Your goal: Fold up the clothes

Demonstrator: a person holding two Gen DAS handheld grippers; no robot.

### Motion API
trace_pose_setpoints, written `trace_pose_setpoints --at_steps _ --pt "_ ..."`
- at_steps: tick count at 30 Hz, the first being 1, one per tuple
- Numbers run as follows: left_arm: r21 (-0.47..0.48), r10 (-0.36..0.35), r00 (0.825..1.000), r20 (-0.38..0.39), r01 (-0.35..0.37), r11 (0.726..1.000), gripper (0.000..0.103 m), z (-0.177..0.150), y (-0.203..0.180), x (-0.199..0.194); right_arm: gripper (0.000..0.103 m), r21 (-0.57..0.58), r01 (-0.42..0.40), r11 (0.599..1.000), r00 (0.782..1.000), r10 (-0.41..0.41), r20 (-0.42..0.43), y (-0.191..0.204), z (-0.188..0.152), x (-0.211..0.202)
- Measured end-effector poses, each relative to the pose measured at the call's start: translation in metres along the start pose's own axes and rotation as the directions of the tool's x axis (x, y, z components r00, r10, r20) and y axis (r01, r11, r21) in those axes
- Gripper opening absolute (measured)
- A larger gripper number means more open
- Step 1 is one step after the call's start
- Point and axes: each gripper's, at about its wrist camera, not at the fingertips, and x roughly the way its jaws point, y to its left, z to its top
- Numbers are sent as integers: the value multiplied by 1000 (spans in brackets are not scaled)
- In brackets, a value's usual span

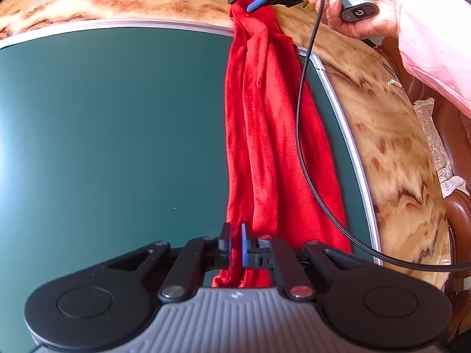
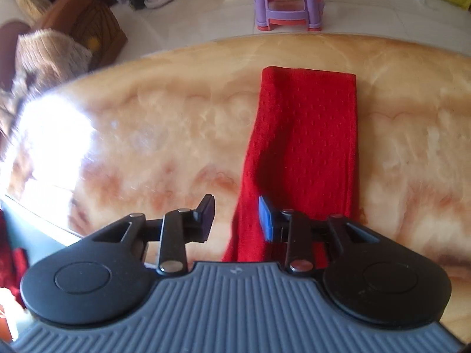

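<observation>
A long red knitted garment (image 1: 265, 135) lies stretched in a narrow strip across the green mat (image 1: 112, 123) and onto the marble tabletop (image 2: 147, 135). My left gripper (image 1: 235, 245) is shut on its near end, and red cloth shows between the pads. At the far end, a hand (image 1: 353, 14) in a pink sleeve holds my right gripper (image 1: 246, 0). In the right wrist view my right gripper (image 2: 237, 220) stands open over the cloth. The garment's ribbed end (image 2: 312, 129) lies flat beyond the gripper, and its pads do not press on it.
A black cable (image 1: 303, 117) loops from the right gripper down the garment's right side. The mat has a silver border (image 1: 347, 135). Brown chairs (image 1: 459, 220) stand at the table's edge. On the floor beyond stand a purple stool (image 2: 290, 0) and a fur-covered chair (image 2: 50, 50).
</observation>
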Motion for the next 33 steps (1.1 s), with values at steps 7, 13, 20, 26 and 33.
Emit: trace_pose_setpoints --at_steps 7,13,20,26,33 --pt "33 1 1000 13 -2 999 22 9 -11 5 24 -109 137 984 990 -138 3 13 -2 15" --pt "34 22 999 29 -23 999 0 6 -13 8 11 -40 78 996 997 -77 26 -9 -5 -3" --pt "41 54 997 48 -56 998 0 -2 -8 -2 9 268 -196 943 980 182 77 -63 0 -26" --pt "23 43 999 29 -43 999 0 -4 -3 -4 9 406 -337 849 940 328 94 -82 -2 -7" --pt "11 20 1000 4 -20 1000 12 1 -7 1 29 287 -246 926 967 256 -1 -64 1 22"
